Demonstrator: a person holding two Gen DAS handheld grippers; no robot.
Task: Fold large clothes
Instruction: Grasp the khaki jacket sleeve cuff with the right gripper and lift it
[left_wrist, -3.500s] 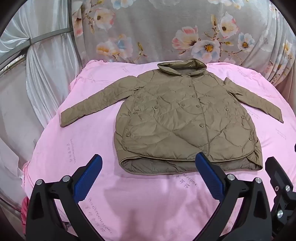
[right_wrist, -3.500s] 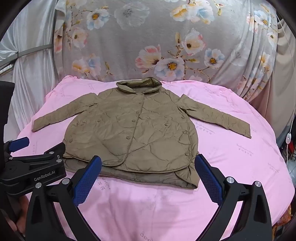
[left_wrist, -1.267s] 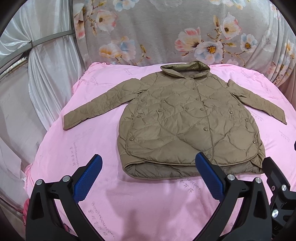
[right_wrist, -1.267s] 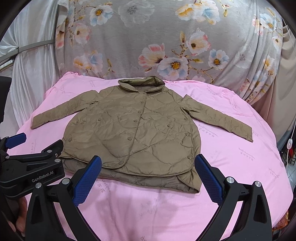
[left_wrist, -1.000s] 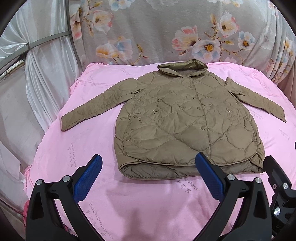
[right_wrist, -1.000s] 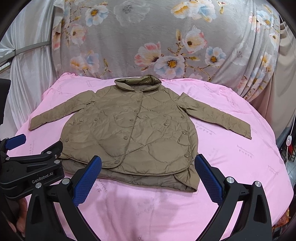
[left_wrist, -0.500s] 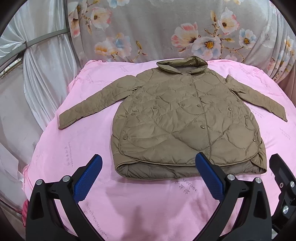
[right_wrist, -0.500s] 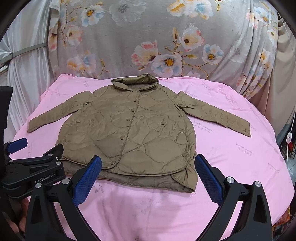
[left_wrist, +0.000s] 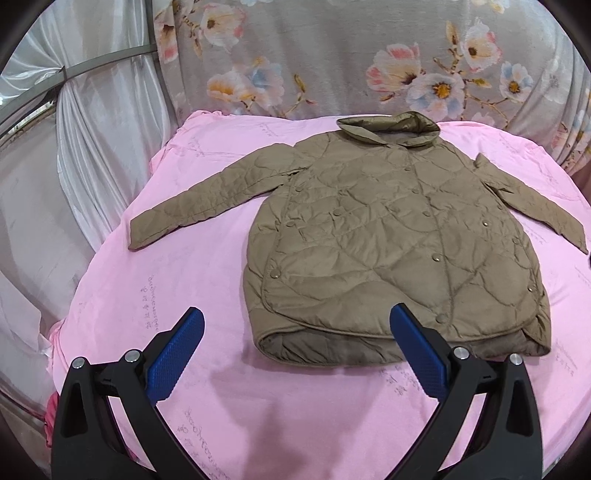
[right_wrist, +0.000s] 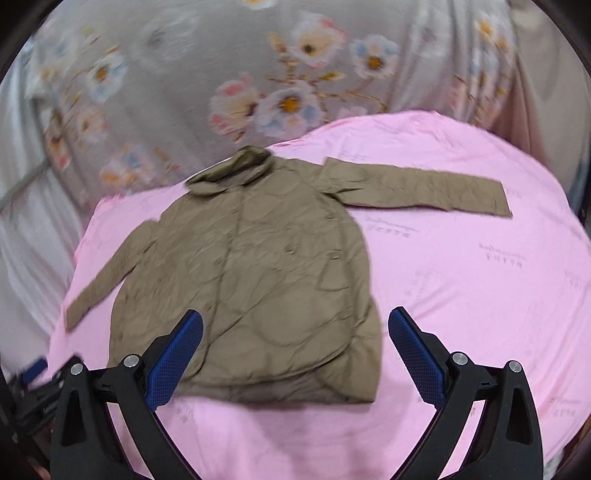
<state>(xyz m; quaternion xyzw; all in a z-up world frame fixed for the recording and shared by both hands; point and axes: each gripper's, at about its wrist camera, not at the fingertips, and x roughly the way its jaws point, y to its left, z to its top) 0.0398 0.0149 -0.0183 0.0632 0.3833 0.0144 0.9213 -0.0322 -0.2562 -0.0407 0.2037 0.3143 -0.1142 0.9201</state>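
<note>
An olive quilted jacket (left_wrist: 388, 236) lies flat and buttoned on the pink sheet (left_wrist: 177, 266), collar at the far side, both sleeves spread out. My left gripper (left_wrist: 295, 350) is open and empty, hovering above the sheet in front of the jacket's hem, toward its left corner. In the right wrist view the jacket (right_wrist: 255, 273) appears blurred and rotated, its right sleeve (right_wrist: 424, 190) stretched to the right. My right gripper (right_wrist: 295, 350) is open and empty above the hem's right corner. The left gripper's body (right_wrist: 37, 391) shows at the lower left there.
A grey floral cloth (left_wrist: 332, 59) hangs behind the bed. White curtains (left_wrist: 85, 122) hang at the left. The pink sheet extends to the right of the jacket (right_wrist: 480, 280) and in front of the hem (left_wrist: 295, 413).
The right gripper has swung toward the right, so its view is blurred and the jacket has shifted left and tilted. The left gripper has drifted a little left. Both stay open.
</note>
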